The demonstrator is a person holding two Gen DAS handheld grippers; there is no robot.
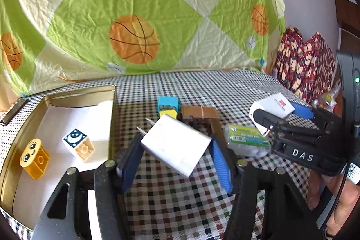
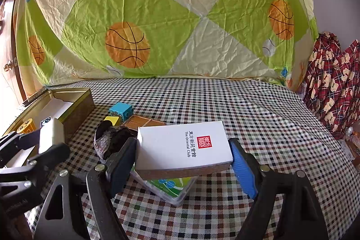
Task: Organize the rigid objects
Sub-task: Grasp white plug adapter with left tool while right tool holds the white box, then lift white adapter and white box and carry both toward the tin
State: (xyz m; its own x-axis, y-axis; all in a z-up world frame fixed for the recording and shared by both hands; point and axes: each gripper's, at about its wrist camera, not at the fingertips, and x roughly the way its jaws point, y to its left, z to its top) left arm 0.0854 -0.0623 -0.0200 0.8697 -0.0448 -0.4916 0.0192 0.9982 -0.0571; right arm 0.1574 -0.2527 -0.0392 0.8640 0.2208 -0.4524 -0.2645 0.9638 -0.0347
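Seen from the left wrist, the left tool [image 1: 176, 158] is clenched on a white charger [image 1: 176, 146], its blue pads pressing the charger's two sides and the metal prongs pointing away to the upper left; the charger is carried clear above the checked tabletop [image 1: 202, 87], just to the right of the open tin box [image 1: 113, 93], whose white floor already holds a yellow face block [image 1: 33, 158] and a moon block [image 1: 77, 144]. The step in hand looks like carrying the charger to the box, so the next move calls for a swing to the left over the box wall, a lowering onto bare floor beside the two blocks, then a release. Farther right the right tool [image 1: 281, 115] grips a white card box [image 1: 273, 108] above a green packet [image 1: 247, 138], and a blue block [image 1: 168, 104] and a brown tray [image 1: 201, 113] wait on the cloth. Seen from the right wrist, the right tool [image 2: 184, 159] is closed about as wide as the white card box [image 2: 183, 146], holding it by its short ends, lifted off the green packet [image 2: 171, 186] below; this too seems bound for the tin box [image 2: 67, 91] at far left, and should wait for the left tool [image 2: 48, 141] to clear
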